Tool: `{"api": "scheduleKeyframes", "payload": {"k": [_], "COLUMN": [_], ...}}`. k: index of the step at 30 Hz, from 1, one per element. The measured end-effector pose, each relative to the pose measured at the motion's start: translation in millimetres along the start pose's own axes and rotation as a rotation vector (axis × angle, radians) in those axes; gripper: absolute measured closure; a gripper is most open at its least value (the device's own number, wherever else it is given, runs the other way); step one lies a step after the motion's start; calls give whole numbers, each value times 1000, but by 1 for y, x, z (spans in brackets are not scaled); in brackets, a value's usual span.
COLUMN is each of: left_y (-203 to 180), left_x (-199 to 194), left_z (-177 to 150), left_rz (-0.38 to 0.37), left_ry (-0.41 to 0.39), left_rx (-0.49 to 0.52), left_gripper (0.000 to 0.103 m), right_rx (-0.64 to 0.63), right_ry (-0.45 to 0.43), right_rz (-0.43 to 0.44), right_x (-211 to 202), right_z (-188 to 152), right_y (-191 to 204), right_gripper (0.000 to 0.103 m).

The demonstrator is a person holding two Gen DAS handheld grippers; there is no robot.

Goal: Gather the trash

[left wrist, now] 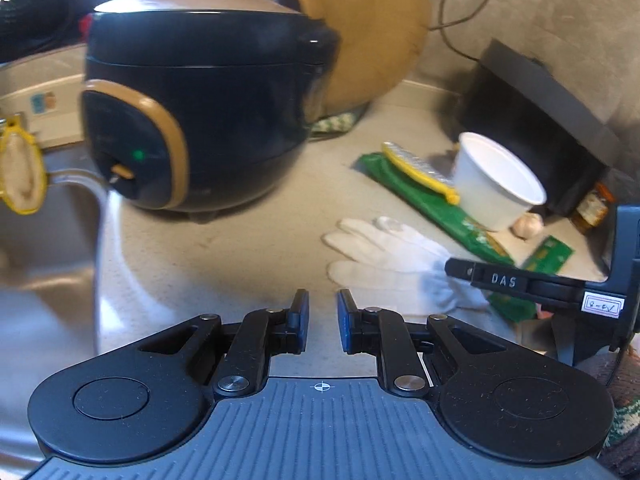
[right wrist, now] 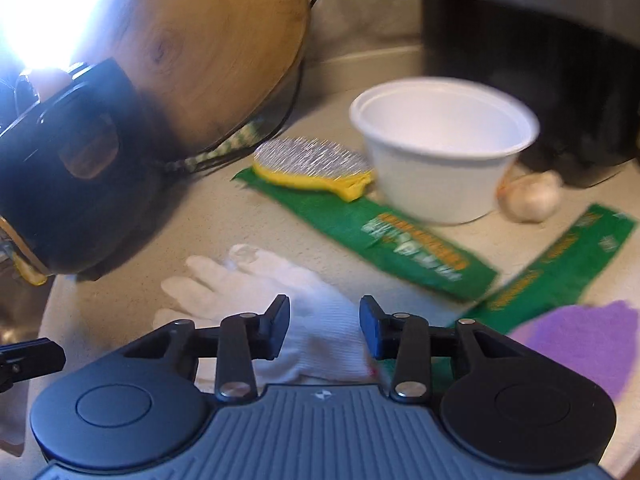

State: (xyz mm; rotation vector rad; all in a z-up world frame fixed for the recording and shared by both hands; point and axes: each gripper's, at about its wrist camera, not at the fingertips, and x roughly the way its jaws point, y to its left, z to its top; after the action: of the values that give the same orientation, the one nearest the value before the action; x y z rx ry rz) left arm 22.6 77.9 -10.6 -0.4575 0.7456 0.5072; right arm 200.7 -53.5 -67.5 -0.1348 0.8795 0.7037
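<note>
A white cotton glove (right wrist: 280, 300) lies flat on the beige counter, also in the left wrist view (left wrist: 396, 256). My right gripper (right wrist: 324, 326) is open, its jaws on either side of the glove's cuff. Behind the glove lie a long green wrapper (right wrist: 400, 240), a second green wrapper (right wrist: 560, 268), a white foam cup (right wrist: 440, 148) and a yellow wire brush (right wrist: 316, 168). My left gripper (left wrist: 323, 320) is open and empty over bare counter, left of the glove. The right gripper also shows at the right edge of the left wrist view (left wrist: 520, 284).
A black and tan rice cooker (left wrist: 200, 108) stands at the left, a round wooden board (right wrist: 208, 48) leaning behind it. A steel sink (left wrist: 44, 264) lies at far left. A garlic bulb (right wrist: 532, 196), a purple cloth (right wrist: 588, 340) and a black appliance (left wrist: 536, 120) sit to the right.
</note>
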Motion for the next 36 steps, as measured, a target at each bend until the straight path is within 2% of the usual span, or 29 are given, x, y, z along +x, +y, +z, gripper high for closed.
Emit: {"api": "scheduleKeyframes", "payload": {"k": [2,5,8,11,15,19,20,22,25,27,31,36], "left_y": [-1,-5,-10,-13,-16,-15,-15,-12,-6,0,11,17], "left_x": [0,3,9,13,16,17,16,13,9,8,8,7], "left_z": [0,2,3,4,2,-1,-3,-6,-9,-10,-10,-11], "left_rz": [16,29,28,27,1,-26,-36,-48,-43,-30,-3,3], "left_ry": [3,6,15,28,35,58,59,55,59,59,62,61], "left_rx": [-6,-13,-6,-6,8,11,13,13,5,-10,-47,-59], "left_gripper": [85,85,85,85,85,85,85,85,85,85,85,85], "right_rx": [-22,-17,-81,-117,-149,-193,-209,-242,-272,-268,-316,-503], "right_ry": [19,108,125,74,-34,-96,-110,-132,-144,-143,-177,-199], "right_rz": [78,292,350,297,165,54,33,-10,-89,-103,-56,-142], "right_x": [-3,-10,-22,-36,-48,-44,-42,-32,-10,0,8,40], "right_z": [-4,-17,-30,-31,-19,-2,0,8,24,33,44,46], "right_y": [7,15,24,22,11,5,5,4,1,-1,12,46], "right_gripper": [65,65,65,65,65,64,63,52,48,48,48,48]}}
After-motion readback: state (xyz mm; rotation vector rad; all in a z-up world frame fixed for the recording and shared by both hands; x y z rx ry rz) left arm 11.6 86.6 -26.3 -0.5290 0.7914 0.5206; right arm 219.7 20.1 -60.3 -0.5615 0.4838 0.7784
